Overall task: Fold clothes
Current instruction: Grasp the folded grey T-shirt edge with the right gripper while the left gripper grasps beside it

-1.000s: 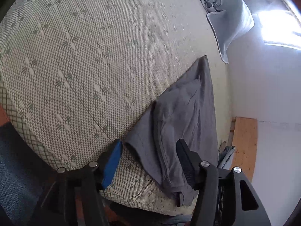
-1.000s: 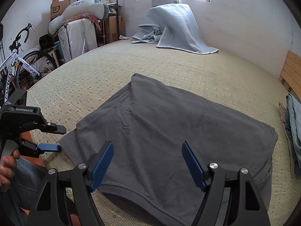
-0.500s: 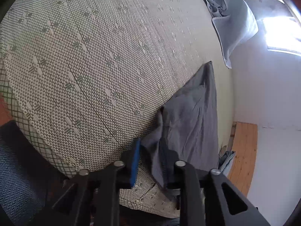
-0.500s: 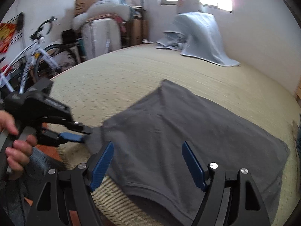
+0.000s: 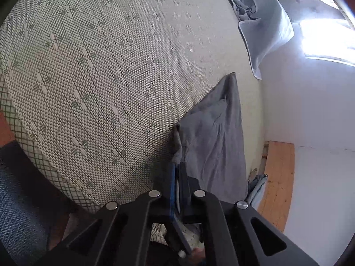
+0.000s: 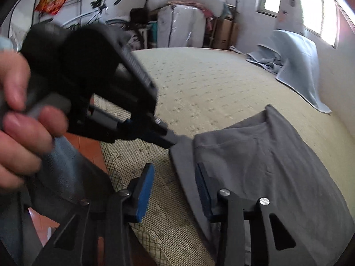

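Note:
A grey shirt (image 6: pixel 266 166) lies flat on the woven bed mat (image 6: pixel 210 84), near its front edge. In the left wrist view my left gripper (image 5: pixel 177 168) is shut on the shirt's (image 5: pixel 213 137) near-left corner, and the cloth bunches at the fingertips. The right wrist view shows the same pinch from the side, with the left gripper (image 6: pixel 172 141) held by a person's hand (image 6: pixel 22 110). My right gripper (image 6: pixel 174 190) is open. Its blue pads (image 6: pixel 144 190) straddle the shirt's left edge just below that corner, without pressing it.
A light blue blanket (image 6: pixel 295 62) is heaped at the bed's far side by the wall. A wooden board (image 5: pixel 279 177) with more clothes stands beyond the shirt. A bicycle (image 6: pixel 106 6), boxes and covered racks line the room past the bed's left edge.
My left gripper went from open to shut on the shirt's corner. My right gripper swung left to that same edge, and its fingers stand closer together than before.

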`<state>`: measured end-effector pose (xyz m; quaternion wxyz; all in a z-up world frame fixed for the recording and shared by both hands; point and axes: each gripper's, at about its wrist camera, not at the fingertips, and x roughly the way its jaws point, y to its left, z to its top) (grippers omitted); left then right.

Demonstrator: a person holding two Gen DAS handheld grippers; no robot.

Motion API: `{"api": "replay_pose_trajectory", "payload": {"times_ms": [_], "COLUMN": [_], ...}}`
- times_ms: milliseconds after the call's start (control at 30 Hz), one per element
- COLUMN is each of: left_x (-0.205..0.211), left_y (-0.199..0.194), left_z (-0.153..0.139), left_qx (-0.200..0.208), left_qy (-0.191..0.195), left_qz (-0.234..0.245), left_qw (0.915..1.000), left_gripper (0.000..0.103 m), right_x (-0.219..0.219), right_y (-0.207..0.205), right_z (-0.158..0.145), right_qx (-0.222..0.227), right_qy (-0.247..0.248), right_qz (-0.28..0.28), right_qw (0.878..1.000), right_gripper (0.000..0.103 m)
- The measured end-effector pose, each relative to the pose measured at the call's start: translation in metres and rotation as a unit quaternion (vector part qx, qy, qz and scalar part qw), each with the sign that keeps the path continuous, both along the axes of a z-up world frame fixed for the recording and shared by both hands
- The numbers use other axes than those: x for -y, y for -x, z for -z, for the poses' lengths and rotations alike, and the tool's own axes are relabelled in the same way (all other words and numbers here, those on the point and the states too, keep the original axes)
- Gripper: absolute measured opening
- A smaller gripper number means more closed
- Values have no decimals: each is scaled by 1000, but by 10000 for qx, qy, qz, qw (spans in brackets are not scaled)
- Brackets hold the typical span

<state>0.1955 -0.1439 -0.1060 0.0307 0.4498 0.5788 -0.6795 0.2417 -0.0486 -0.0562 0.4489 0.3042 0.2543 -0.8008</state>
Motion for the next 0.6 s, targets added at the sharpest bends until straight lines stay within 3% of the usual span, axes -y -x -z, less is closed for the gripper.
{"api": "replay_pose_trajectory", "payload": {"times_ms": [100, 133, 233, 467, 600], "left_x": [2, 3, 5, 10, 13], "left_y": [-4, -5, -7, -14, -17], "left_z": [0, 0, 0, 1, 0], "left_qx": [-7, -28, -54, -72, -107], "left_qy": [-97, -141, -217, -331, -394], "left_qz": [13, 23, -7, -140, -201], "left_qw": [10000, 9999, 9998, 9993, 9990], "left_gripper": [1, 1, 1, 6, 24], "right_x": [9, 13, 21, 19, 17], "right_y": [-1, -1, 0, 5, 5], "right_z": [8, 11, 21, 18, 14], "right_qx": [-241, -351, -576, -580, -566], "right_qy": [-146, -219, -479, -359, -285], "right_qz": [-40, -42, -4, 87, 81], "right_qw": [9996, 9991, 9972, 9976, 9980], "right_gripper": [39, 33, 2, 1, 1]}}
